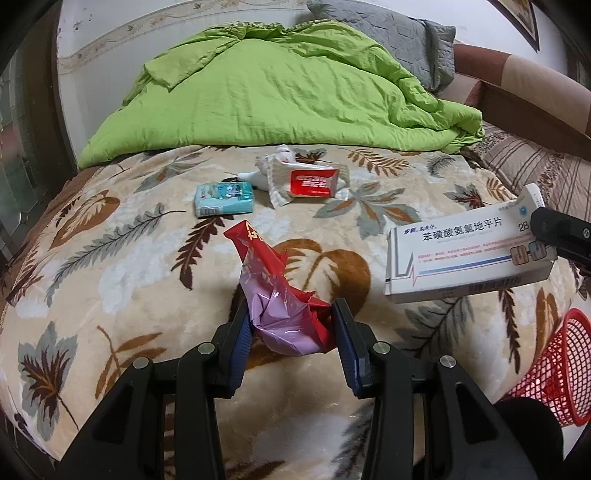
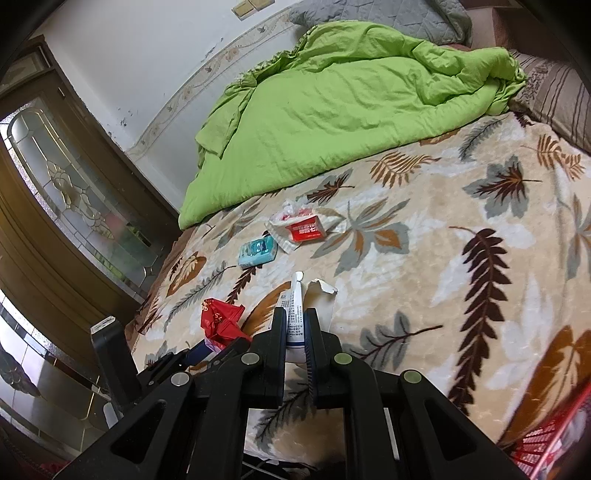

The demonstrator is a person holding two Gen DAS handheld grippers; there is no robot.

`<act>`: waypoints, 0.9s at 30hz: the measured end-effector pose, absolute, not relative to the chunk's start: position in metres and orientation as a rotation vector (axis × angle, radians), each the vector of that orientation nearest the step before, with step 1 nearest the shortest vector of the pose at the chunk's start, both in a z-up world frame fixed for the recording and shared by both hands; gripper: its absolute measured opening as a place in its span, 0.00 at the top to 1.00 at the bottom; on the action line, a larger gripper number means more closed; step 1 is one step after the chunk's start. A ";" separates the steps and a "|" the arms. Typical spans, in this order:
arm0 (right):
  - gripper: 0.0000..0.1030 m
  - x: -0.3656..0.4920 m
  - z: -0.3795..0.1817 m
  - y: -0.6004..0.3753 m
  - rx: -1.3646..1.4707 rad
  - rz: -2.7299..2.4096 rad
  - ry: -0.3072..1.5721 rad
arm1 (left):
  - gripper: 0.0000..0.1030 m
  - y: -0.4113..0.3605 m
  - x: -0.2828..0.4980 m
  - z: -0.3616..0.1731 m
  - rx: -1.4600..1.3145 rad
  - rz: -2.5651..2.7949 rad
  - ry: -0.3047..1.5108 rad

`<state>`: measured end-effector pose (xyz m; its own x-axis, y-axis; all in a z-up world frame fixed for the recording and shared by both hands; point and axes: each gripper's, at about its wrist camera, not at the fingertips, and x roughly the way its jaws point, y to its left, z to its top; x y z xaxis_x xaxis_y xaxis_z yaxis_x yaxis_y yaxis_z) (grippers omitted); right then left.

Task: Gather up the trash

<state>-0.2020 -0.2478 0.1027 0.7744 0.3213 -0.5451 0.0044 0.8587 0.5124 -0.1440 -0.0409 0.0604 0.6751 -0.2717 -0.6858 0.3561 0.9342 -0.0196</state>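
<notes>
My left gripper point(image 1: 291, 314) is shut on a crumpled red and pink plastic wrapper point(image 1: 284, 295), held above the leaf-patterned blanket point(image 1: 110, 236). The wrapper also shows in the right wrist view point(image 2: 219, 321). My right gripper point(image 2: 295, 321) is shut on a flat white medicine box point(image 2: 295, 314), seen edge on; it shows in the left wrist view point(image 1: 465, 258) at the right, held above the bed. A teal tissue pack point(image 1: 224, 199) and a red box on crumpled white paper point(image 1: 314, 182) lie further back on the blanket.
A red mesh waste basket point(image 1: 550, 373) stands on the floor beside the bed at the lower right. A green quilt point(image 1: 277, 99) is heaped at the head of the bed, with a grey pillow point(image 1: 399, 33) behind. A wooden glass-panelled door point(image 2: 55, 192) stands left.
</notes>
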 end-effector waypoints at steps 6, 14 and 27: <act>0.90 -0.230 0.119 -0.269 0.530 0.135 0.635 | 0.60 -0.055 -0.155 0.075 0.109 -0.469 0.779; 0.90 -0.303 0.142 -0.319 0.537 -0.004 0.557 | 0.60 -0.110 -0.193 0.108 0.169 -0.737 0.768; 0.90 -0.444 0.141 -0.424 0.641 -0.300 0.477 | 0.60 -0.254 -0.273 0.128 0.286 -1.102 0.817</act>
<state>-0.4438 -0.4236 0.1407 0.8504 -0.1211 -0.5120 0.4091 0.7641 0.4988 -0.2730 -0.2540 0.1278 0.2029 -0.6763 -0.7081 0.8742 0.4509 -0.1802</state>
